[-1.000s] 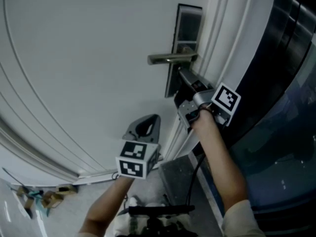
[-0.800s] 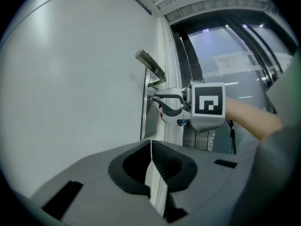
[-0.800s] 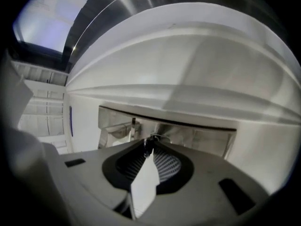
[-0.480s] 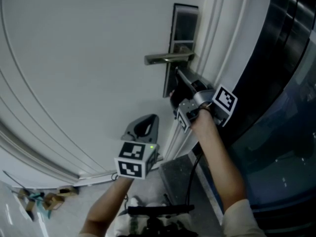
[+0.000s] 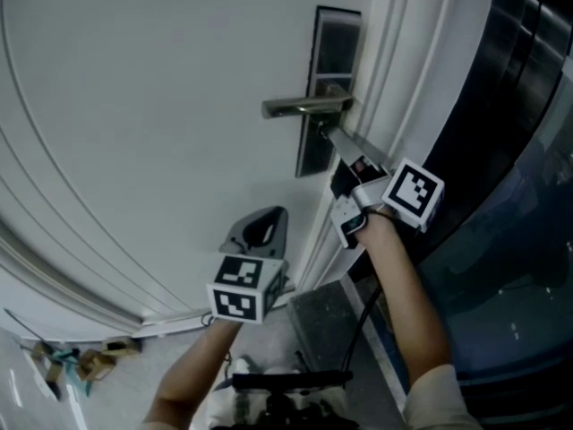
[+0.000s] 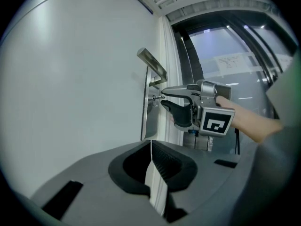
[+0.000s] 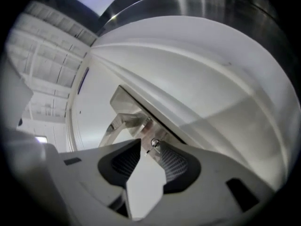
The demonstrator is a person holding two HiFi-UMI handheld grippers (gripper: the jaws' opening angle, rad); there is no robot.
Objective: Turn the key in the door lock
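A small metal key [image 7: 154, 144] sticks out of the steel lock plate [image 5: 326, 70] on the white door, just below the lever handle [image 5: 303, 107]. My right gripper [image 5: 333, 155] points at the plate; its jaws have just been opening. The key stands between them near the right pad, with neither pad pressing on it. In the left gripper view the key [image 6: 153, 98] shows just past the tips of the right gripper [image 6: 162, 98]. My left gripper [image 5: 260, 232] hangs lower, in front of the door's bare face; its pads leave only a thin slit and hold nothing.
The door's white frame [image 5: 385, 70] runs right beside the lock plate, with dark glass [image 5: 510, 150] beyond it. Scraps lie on the floor at the lower left [image 5: 63, 356]. Dark gear on the person [image 5: 277, 392] fills the bottom edge.
The right gripper has rolled and drawn back a little from the lock plate, and its jaws have spread apart off the key. The left gripper has not moved.
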